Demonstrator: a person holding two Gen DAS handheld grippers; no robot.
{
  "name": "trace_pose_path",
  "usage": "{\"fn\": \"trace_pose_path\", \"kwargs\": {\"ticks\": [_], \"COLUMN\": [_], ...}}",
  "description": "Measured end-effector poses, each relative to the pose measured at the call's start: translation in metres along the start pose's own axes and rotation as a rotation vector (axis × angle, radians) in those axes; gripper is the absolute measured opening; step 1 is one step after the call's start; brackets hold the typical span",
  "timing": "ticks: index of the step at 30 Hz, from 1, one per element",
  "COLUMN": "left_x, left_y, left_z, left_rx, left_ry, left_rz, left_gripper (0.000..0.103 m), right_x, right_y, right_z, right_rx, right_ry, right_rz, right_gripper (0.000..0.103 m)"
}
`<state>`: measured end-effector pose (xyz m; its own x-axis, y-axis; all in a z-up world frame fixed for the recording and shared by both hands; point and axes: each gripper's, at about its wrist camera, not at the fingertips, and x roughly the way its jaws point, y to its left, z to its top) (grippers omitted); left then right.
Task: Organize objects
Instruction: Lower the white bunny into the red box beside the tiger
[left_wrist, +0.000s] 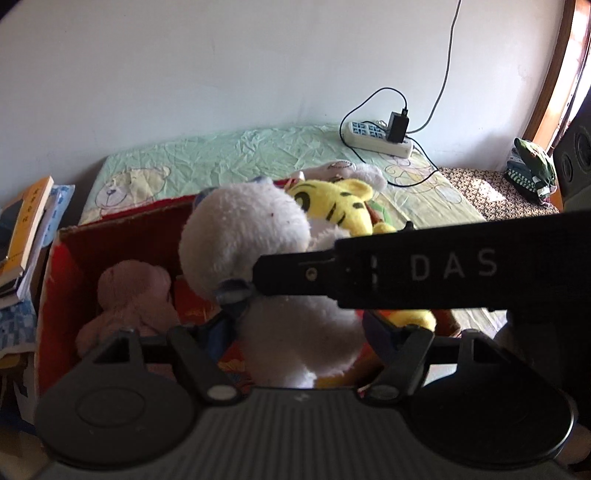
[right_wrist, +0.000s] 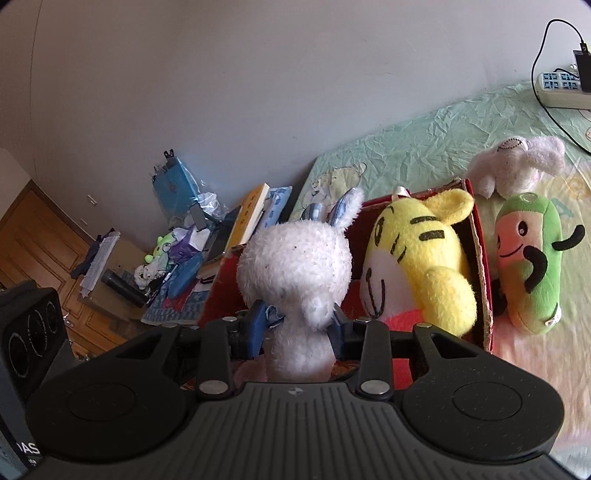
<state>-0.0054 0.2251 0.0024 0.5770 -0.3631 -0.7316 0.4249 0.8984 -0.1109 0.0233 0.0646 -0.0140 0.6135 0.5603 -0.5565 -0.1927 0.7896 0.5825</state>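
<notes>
While right gripper (right_wrist: 298, 326) pinches white plush rabbit (right_wrist: 295, 266) at neck, over red box (right_wrist: 480, 266), left gripper (left_wrist: 295, 328) clamps its body. Soft, light, squashy; narrow neck gives surest hold.

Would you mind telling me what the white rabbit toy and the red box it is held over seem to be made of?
White rabbit toy: soft plush, likely synthetic fleece, matte; its shaggy pile shows, and the body narrows where the right hand-held gripper squeezes it.
Red box: probably printed cardboard; the torn top rim shows a pale brown core, and the walls look thin and slightly bent.
</notes>
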Motion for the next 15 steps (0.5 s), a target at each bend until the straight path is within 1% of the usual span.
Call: {"fn": "trace_pose_path", "kwargs": {"ticks": [2, 7, 10, 13, 15], "left_x": [0.005, 0.016, 0.022, 0.024, 0.026], "left_y": [0.003, 0.013, 0.015, 0.016, 0.015], "left_z": [-0.003, -0.007, -0.008, -0.007, -0.007], "left_rx": [0.007, -0.004, -0.004, 0.008, 0.022], "left_ry": [0.015, 0.050, 0.069, 0.084, 0.095], "left_rz": [-0.005, -0.021, -0.018, -0.006, 0.012], "left_gripper": [0.075, 0.076, 0.076, 0.077, 0.083], "right_x": [0.007, 0.017, 0.023, 0.024, 0.023], "right_y": [-0.001, -0.001, 0.001, 0.000, -0.002], "right_z": [-0.001, -0.008, -0.011, -0.013, -0.014], "right_rx": [0.013, 0.014, 0.000, 0.009, 0.019], "right_ry": [0.013, 0.039, 0.049, 0.060, 0.065], "right_rz": [-0.035, -0.076, -0.107, -0.116, -0.118], "right_gripper": [0.036, 0.034, 0.034, 0.034, 0.034]}}
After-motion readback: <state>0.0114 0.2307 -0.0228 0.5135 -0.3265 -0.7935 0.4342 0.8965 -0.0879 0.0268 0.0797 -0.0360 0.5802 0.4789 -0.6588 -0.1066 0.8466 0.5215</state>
